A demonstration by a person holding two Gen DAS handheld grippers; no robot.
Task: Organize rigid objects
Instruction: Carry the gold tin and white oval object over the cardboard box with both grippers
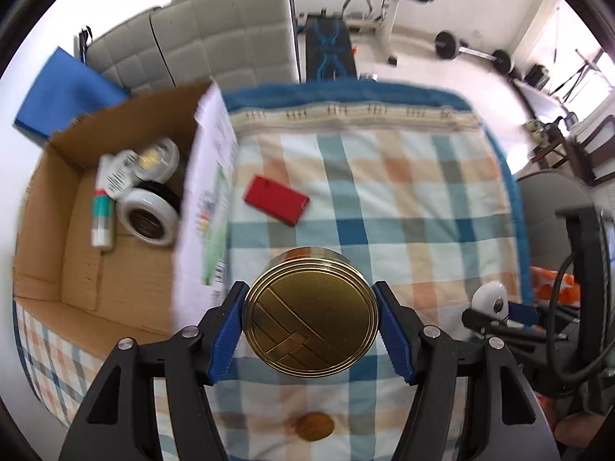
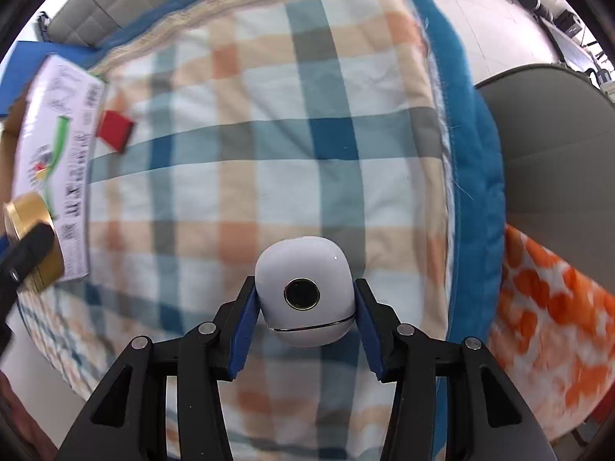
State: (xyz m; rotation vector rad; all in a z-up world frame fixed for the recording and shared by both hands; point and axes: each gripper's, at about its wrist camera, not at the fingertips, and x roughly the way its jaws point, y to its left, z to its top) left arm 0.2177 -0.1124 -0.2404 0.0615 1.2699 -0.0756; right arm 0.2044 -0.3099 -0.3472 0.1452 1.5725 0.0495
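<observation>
While the left gripper (image 1: 311,324) pinches a round gold tin (image 1: 310,315) by its rim between its blue pads, the tin hangs clear above the checked blanket (image 1: 403,199), lid facing up, just to the right of the open cardboard box (image 1: 57,230). Inside that box lie a white tube (image 1: 103,207), a round black-and-white jar (image 1: 148,215) and a clear-lidded pot (image 1: 157,157), close together against the far wall. Beyond the tin, a small red case (image 1: 276,199) rests flat on the blanket near the box's white printed flap (image 1: 209,192). Over to the right, the right gripper (image 2: 305,320) clamps a small white rounded camera (image 2: 305,288) by its two sides, lens facing up, held above the blanket near its blue edge (image 2: 472,146)
</observation>
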